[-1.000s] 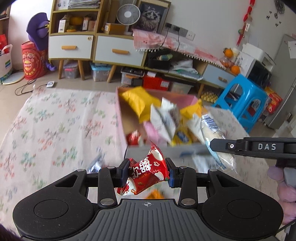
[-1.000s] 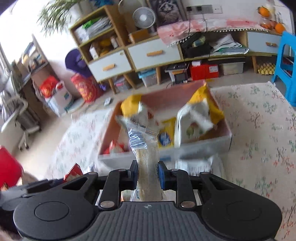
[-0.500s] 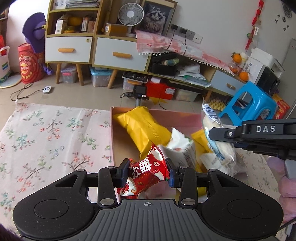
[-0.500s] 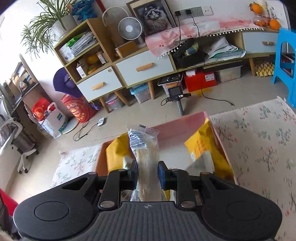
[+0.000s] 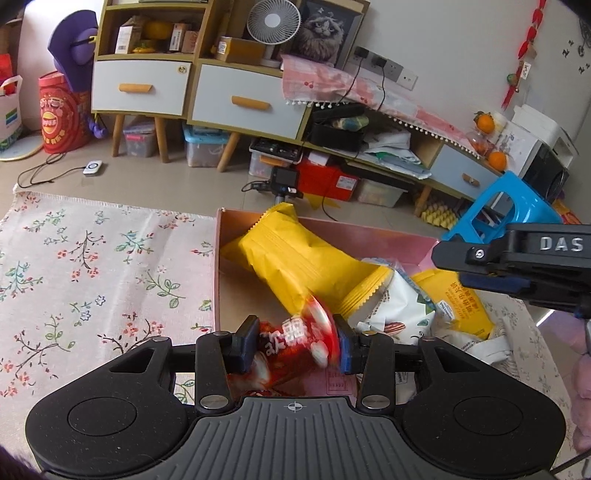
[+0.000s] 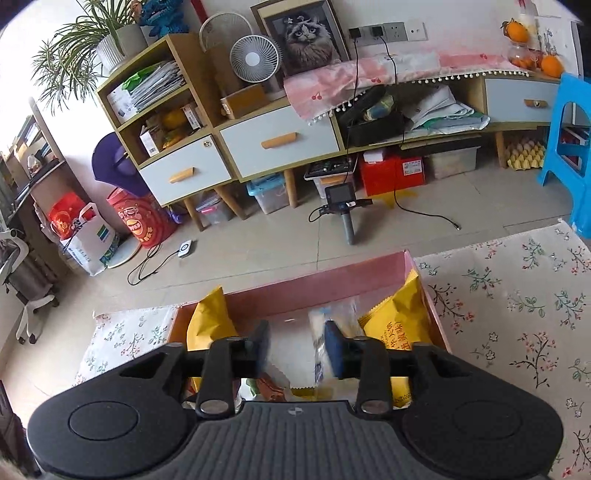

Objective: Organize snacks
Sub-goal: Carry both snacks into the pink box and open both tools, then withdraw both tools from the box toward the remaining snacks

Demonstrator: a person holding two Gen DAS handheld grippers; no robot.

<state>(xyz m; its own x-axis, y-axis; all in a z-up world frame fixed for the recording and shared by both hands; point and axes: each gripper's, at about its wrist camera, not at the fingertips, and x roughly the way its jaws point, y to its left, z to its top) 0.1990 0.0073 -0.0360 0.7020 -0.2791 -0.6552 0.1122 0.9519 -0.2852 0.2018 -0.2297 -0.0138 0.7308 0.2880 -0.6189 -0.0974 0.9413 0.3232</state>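
Observation:
A pink box (image 5: pixel 332 225) of snacks stands on the floral cloth (image 5: pixel 92 266); it also shows in the right wrist view (image 6: pixel 317 284). It holds a big yellow bag (image 5: pixel 299 262), a white nut bag (image 5: pixel 399 306) and a smaller yellow bag (image 5: pixel 461 299). My left gripper (image 5: pixel 295 343) has its jaws spread around a blurred red snack packet (image 5: pixel 291 343) that is slipping down over the box. My right gripper (image 6: pixel 297 349) is open over the box; a clear packet (image 6: pixel 321 339) is blurred beside its right finger, dropping.
Drawer cabinets (image 5: pixel 192 88) with a fan (image 5: pixel 273 22) stand behind, boxes and a camera stand (image 6: pixel 343 210) on the floor. A blue stool (image 5: pixel 495 210) is at the right. The right gripper's body (image 5: pixel 517 258) crosses the left wrist view.
Both grippers moved forward over the box and opened. The red packet and the clear packet, held tight before, are now loose and blurred, falling toward the box.

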